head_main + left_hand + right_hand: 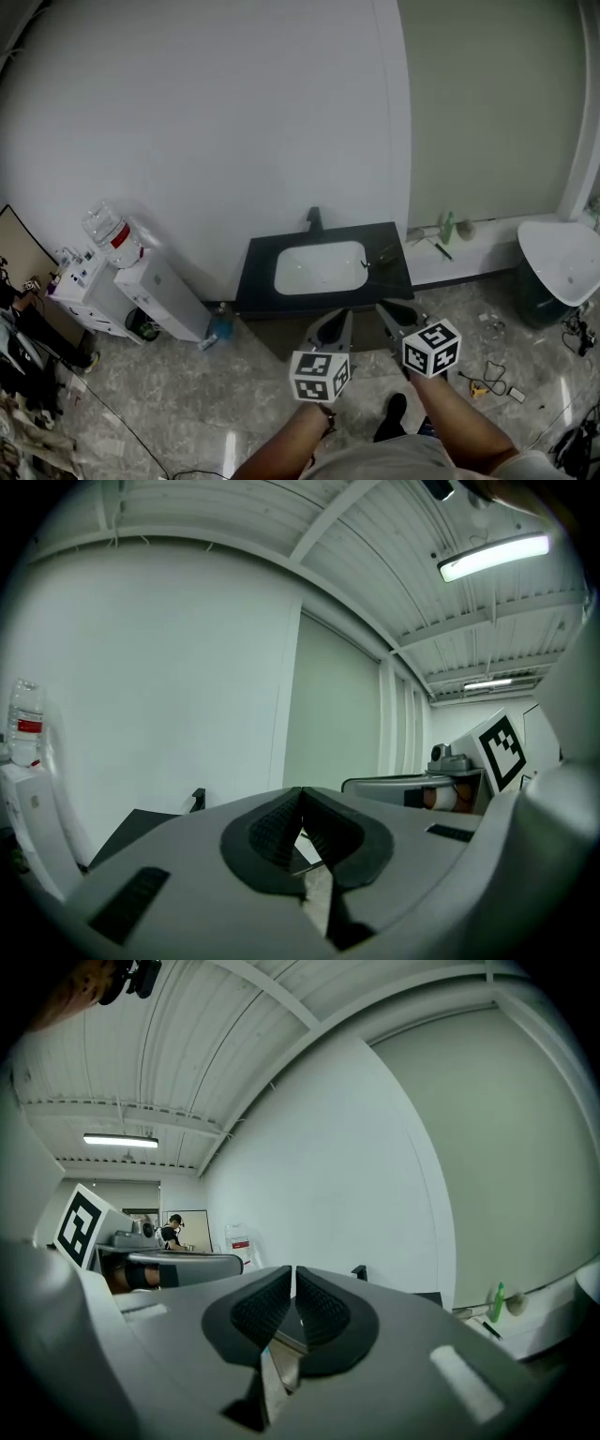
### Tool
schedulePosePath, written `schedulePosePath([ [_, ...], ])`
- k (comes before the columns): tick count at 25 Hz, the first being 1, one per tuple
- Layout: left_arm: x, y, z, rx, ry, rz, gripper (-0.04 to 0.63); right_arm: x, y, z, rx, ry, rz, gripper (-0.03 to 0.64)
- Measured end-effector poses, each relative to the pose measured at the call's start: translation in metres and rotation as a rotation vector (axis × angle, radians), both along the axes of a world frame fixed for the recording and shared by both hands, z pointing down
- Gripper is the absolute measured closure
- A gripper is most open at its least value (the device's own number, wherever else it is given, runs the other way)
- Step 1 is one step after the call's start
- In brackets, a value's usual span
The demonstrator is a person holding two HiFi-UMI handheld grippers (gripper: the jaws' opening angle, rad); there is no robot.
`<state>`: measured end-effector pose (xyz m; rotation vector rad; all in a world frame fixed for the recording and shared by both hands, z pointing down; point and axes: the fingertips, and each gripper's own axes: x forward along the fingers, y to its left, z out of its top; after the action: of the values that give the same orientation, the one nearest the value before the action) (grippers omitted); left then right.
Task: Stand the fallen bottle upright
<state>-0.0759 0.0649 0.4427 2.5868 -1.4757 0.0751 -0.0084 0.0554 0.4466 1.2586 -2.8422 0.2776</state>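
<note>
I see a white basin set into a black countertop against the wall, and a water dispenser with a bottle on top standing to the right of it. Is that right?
Not quite. The water dispenser with the bottle on top stands to the left of the black countertop, not the right, as the head view shows. The white basin is indeed set into that countertop against the wall.

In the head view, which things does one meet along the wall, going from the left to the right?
Water dispenser → black counter with a white sink → green bottle → white basin.
</note>
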Motion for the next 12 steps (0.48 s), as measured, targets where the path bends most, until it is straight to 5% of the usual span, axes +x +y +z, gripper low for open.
schedulePosePath([
  [12,0.045,-0.204,0.048,-0.118,0.014,-0.11,0.586,0.062,-0.221,0.059,-0.105,0.161,-0.149,0.583],
])
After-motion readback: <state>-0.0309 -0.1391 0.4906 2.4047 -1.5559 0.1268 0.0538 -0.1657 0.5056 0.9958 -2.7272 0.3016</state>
